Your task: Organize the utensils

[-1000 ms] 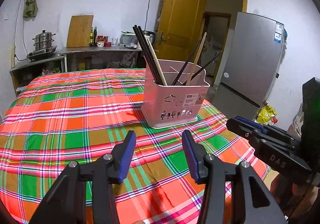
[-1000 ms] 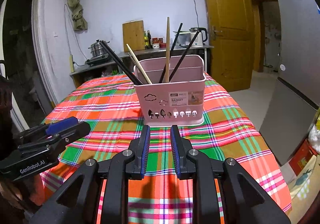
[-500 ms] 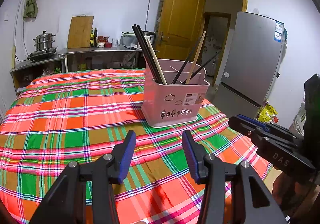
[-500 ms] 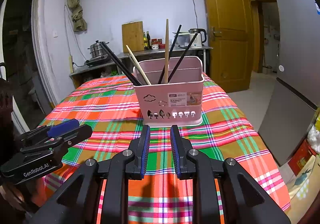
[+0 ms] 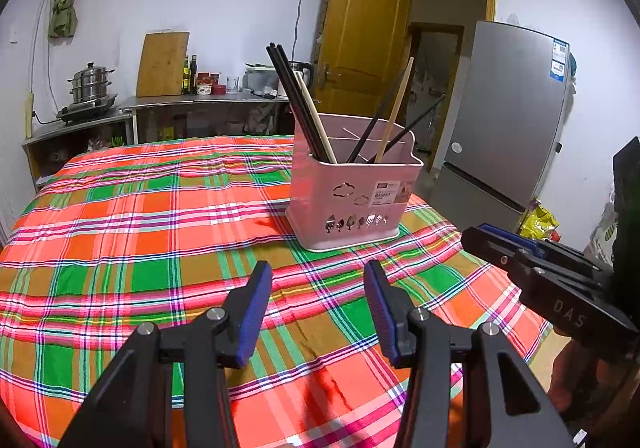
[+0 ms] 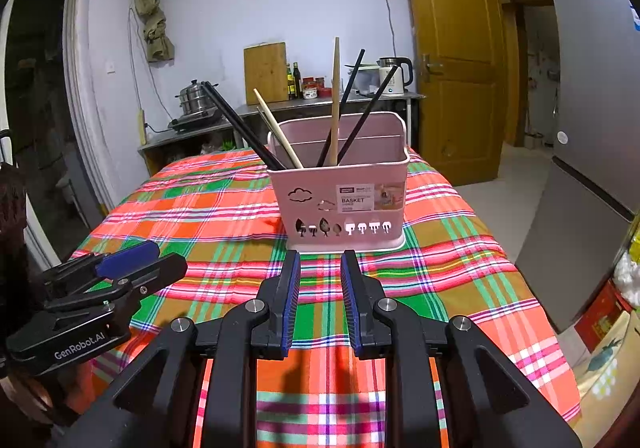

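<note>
A pink utensil basket (image 5: 352, 199) stands on the plaid tablecloth, also in the right wrist view (image 6: 340, 203). Black chopsticks (image 5: 296, 103) and wooden chopsticks (image 5: 394, 111) lean in its compartments. My left gripper (image 5: 318, 300) is open and empty, held above the cloth in front of the basket. My right gripper (image 6: 320, 292) is empty, its jaws a narrow gap apart, just short of the basket's front. Each gripper shows in the other's view, the right one (image 5: 520, 256) and the left one (image 6: 120, 268).
The table (image 5: 120, 240) is covered by a red, green and orange plaid cloth. A grey fridge (image 5: 508, 119) stands to the right, a yellow door (image 5: 360, 35) behind. A counter (image 5: 192, 99) at the back holds a steel pot, cutting board, bottles and kettle.
Both grippers have drawn back slightly from the basket. Jaw openings are unchanged.
</note>
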Demonstrator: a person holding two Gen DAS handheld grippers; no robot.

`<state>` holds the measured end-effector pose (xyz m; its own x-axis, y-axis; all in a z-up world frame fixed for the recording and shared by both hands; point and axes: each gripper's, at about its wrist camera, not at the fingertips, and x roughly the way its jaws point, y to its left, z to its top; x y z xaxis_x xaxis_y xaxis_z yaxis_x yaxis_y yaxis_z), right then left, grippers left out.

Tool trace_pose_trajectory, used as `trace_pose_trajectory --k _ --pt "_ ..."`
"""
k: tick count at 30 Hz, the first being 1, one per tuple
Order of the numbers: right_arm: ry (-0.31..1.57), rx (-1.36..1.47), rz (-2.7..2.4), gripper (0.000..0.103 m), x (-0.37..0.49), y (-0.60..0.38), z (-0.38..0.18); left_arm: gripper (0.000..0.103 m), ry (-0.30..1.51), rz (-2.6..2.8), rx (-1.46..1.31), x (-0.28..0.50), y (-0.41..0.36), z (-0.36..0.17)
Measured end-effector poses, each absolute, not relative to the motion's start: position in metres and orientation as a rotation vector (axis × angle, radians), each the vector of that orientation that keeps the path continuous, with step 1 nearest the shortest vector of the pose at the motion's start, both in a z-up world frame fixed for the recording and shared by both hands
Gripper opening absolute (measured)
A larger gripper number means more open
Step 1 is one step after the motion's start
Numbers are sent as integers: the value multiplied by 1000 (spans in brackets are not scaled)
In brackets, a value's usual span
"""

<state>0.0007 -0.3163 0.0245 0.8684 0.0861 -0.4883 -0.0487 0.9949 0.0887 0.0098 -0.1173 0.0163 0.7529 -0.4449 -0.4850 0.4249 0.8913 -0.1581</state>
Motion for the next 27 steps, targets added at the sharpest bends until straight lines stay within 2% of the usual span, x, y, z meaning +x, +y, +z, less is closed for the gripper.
trace_pose_trajectory --k 27 --pt "518 70 72 21 0 -314 24 50 537 -459 -16 6 -120 15"
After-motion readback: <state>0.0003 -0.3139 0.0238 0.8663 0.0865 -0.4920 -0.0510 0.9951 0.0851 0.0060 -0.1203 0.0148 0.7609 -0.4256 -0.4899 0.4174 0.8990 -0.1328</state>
